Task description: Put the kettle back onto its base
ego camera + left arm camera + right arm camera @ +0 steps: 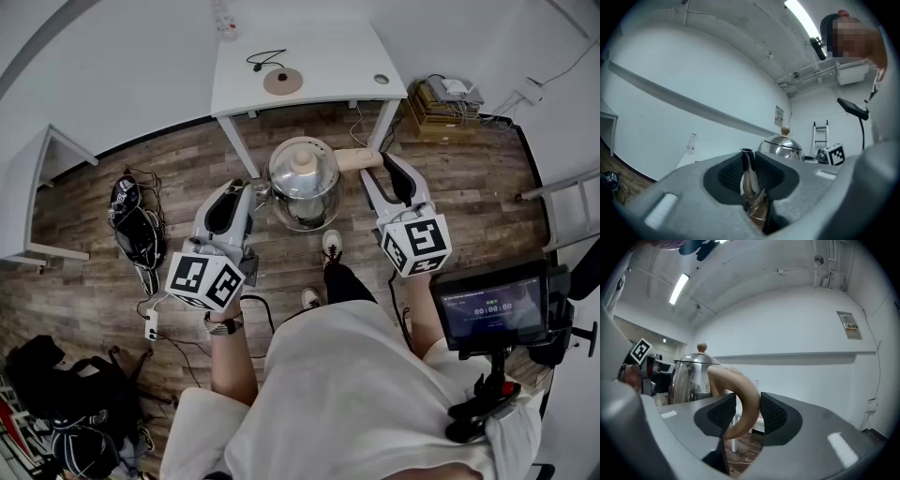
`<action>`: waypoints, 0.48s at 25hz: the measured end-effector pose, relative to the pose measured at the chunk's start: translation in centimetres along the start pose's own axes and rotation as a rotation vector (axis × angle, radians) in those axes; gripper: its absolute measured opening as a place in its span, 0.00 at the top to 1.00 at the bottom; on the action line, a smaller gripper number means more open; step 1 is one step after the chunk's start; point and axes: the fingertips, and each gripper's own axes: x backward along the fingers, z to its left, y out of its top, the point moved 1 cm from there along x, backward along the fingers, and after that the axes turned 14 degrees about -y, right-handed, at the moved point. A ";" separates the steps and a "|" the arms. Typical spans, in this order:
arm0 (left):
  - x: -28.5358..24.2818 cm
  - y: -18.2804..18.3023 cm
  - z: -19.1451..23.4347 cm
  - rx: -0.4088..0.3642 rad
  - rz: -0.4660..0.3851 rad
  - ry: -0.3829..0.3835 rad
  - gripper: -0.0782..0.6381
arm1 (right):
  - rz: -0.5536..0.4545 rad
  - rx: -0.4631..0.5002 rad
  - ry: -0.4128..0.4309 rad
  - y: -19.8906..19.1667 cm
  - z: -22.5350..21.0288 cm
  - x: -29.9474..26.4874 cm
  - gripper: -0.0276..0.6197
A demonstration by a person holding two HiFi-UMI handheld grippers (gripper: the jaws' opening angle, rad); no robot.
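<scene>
A shiny steel kettle [305, 183] with a wooden knob hangs above the wooden floor, just in front of the white table [328, 56]. Its round brown base [281, 81] lies on that table, with a black cable beside it. My left gripper [255, 192] is shut on the kettle's spout [749, 176]; the lid [782, 146] shows beyond the jaws. My right gripper [370, 167] is shut on the curved tan handle [743, 401], the pads set wide round it, with the kettle body [691, 376] to the left.
A clear bottle [225, 21] stands at the table's back edge. Stacked boxes [445, 103] sit on the floor to the right, a black bag with cords [136, 225] to the left. A screen on a stand [492, 305] is near my right arm. A ladder [820, 136] leans behind.
</scene>
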 end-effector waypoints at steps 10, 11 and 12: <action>-0.4 -1.3 0.8 0.003 0.010 -0.006 0.79 | 0.011 -0.023 0.006 -1.6 0.1 -0.8 0.70; -0.4 -1.4 0.9 0.005 0.008 -0.006 0.79 | 0.010 -0.023 0.005 -1.7 0.1 -0.9 0.70; -0.5 -1.3 1.1 0.005 0.006 -0.006 0.79 | 0.009 -0.022 0.004 -1.6 0.0 -1.0 0.70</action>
